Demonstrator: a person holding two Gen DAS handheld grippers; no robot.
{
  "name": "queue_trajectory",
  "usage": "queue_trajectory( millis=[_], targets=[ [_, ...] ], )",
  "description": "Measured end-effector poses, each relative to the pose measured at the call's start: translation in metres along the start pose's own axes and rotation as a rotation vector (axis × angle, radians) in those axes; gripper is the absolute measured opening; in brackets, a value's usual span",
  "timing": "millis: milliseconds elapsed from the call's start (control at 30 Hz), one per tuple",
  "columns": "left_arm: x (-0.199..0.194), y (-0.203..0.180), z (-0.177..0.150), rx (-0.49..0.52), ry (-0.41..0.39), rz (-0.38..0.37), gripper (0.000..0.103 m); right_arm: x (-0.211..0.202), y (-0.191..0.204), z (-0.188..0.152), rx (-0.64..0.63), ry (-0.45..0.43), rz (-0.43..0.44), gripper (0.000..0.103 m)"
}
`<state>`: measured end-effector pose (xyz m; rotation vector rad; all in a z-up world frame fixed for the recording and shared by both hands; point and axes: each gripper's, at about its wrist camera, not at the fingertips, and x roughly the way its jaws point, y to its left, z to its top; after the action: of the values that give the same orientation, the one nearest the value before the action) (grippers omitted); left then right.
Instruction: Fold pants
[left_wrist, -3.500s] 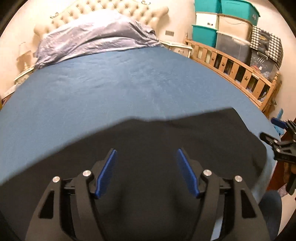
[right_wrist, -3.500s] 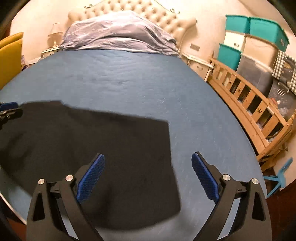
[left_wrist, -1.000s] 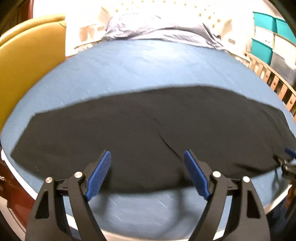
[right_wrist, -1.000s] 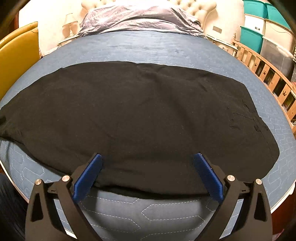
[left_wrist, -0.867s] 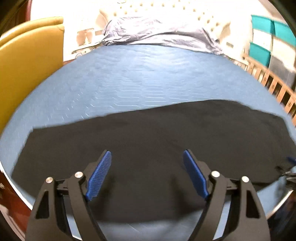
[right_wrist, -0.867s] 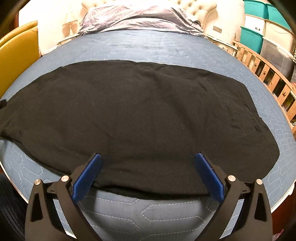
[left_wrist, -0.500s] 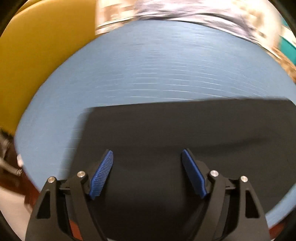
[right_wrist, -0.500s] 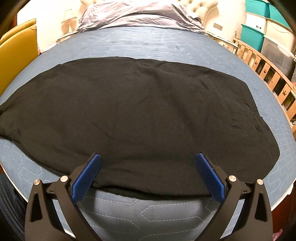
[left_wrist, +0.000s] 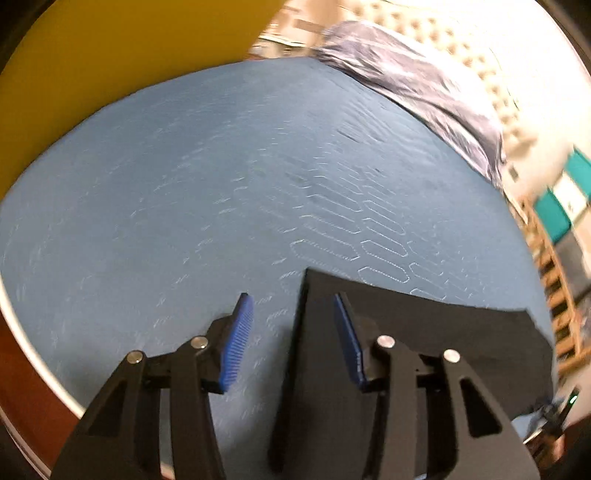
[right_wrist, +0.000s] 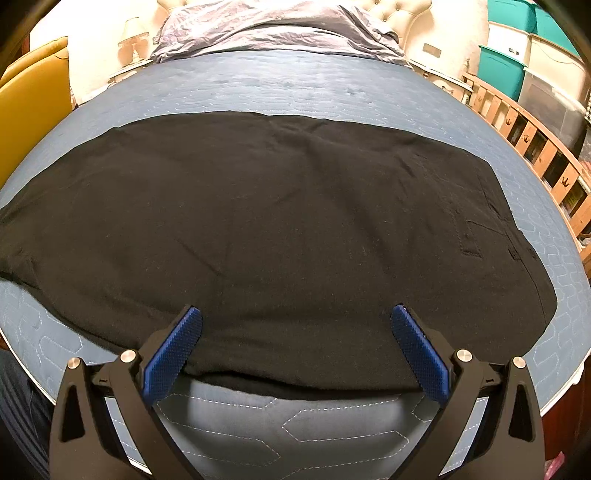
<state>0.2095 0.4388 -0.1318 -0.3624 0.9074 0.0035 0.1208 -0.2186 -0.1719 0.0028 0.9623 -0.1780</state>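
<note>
Black pants (right_wrist: 280, 221) lie flat across the blue quilted bed (right_wrist: 295, 88), legs to the left and waistband with a pocket at the right. My right gripper (right_wrist: 293, 325) hangs open over the near edge of the pants, nothing between its fingers. In the left wrist view, a straight cuff end of the black pants (left_wrist: 417, 339) reaches up from below. My left gripper (left_wrist: 293, 325) is open and straddles that left edge of the cloth, one finger over the blue bed (left_wrist: 221, 192), the other over the black fabric.
A yellow chair (right_wrist: 33, 107) stands left of the bed. A crumpled grey duvet (right_wrist: 280, 29) and tufted headboard are at the far end. A wooden rail (right_wrist: 524, 136) and stacked storage bins (right_wrist: 517, 59) line the right side. The bed's near edge (right_wrist: 306, 424) runs below my right gripper.
My left gripper has swung left and turned, from over the middle of the pants to their cuff edge. The right gripper has stayed almost in place, open.
</note>
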Motion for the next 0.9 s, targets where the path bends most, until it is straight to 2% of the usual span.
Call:
queue_trajectory(
  millis=[133, 200, 233, 267, 333, 433, 500, 600, 900],
  targets=[
    [0.035, -0.022, 0.000, 0.151, 0.036, 0.069, 0.047, 0.000, 0.000, 0.001, 0.002, 0.005, -0.002, 0.099],
    [0.037, -0.026, -0.007, 0.184, 0.021, 0.058, 0.046, 0.000, 0.000, 0.001, 0.003, 0.004, -0.003, 0.099],
    [0.039, -0.027, -0.007, 0.191, 0.021, 0.057, 0.042, 0.000, 0.000, 0.001, 0.003, 0.005, -0.003, 0.099],
    [0.039, -0.029, -0.008, 0.217, 0.017, 0.056, 0.028, 0.000, 0.000, 0.001, 0.004, 0.006, -0.003, 0.099],
    [0.040, -0.036, -0.008, 0.268, 0.014, 0.066, 0.024, 0.001, 0.000, 0.002, 0.011, 0.007, -0.008, 0.099],
    [0.043, -0.041, -0.005, 0.287, 0.032, 0.064, 0.022, 0.001, 0.000, 0.003, 0.017, 0.007, -0.015, 0.099],
    [0.047, -0.042, -0.001, 0.277, 0.046, 0.043, 0.015, 0.001, 0.000, 0.004, 0.017, 0.008, -0.015, 0.099],
    [0.045, -0.046, -0.001, 0.319, 0.056, 0.058, 0.008, 0.001, 0.000, 0.004, 0.019, 0.004, -0.015, 0.099],
    [0.028, -0.055, 0.015, 0.358, 0.021, 0.067, 0.007, -0.005, 0.001, 0.000, 0.025, -0.026, -0.025, 0.099]
  ],
)
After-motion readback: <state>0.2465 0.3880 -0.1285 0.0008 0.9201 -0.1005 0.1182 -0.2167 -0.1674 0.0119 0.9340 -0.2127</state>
